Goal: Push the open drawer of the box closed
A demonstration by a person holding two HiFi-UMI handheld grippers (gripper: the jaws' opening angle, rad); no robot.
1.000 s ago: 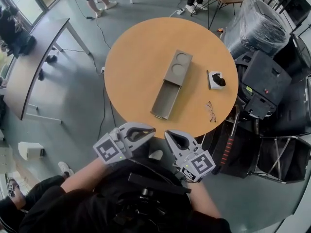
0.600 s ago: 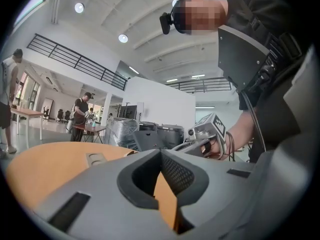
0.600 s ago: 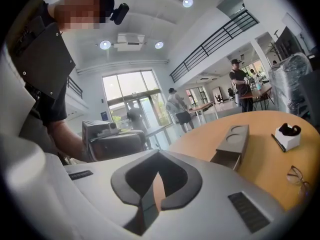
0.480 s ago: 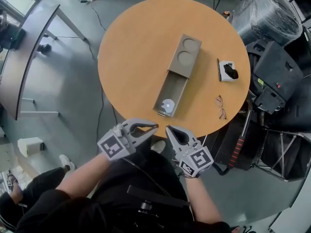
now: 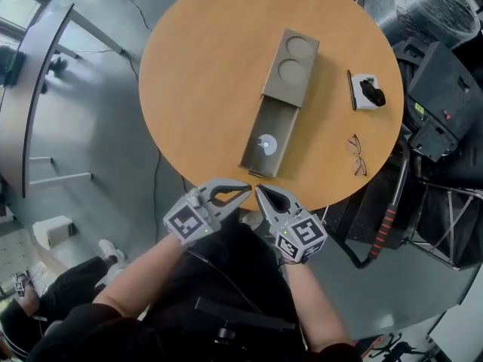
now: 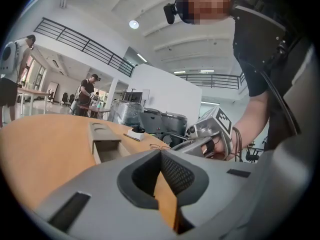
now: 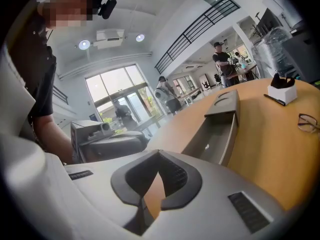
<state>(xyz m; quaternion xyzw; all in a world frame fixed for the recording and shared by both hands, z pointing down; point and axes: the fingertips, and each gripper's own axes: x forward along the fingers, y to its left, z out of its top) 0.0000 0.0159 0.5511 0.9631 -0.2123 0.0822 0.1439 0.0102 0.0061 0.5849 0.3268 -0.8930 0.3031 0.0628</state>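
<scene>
While the drawer (image 5: 259, 163) gapes, its disc (image 5: 266, 144) (white) blurs.

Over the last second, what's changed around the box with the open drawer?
Both grippers have come forward. The left gripper and right gripper are now at the near edge of the table, just short of the front of the drawer. Nothing was grasped; both stay shut and empty. The drawer is still pulled out of the box, and the glasses haven't moved.
</scene>
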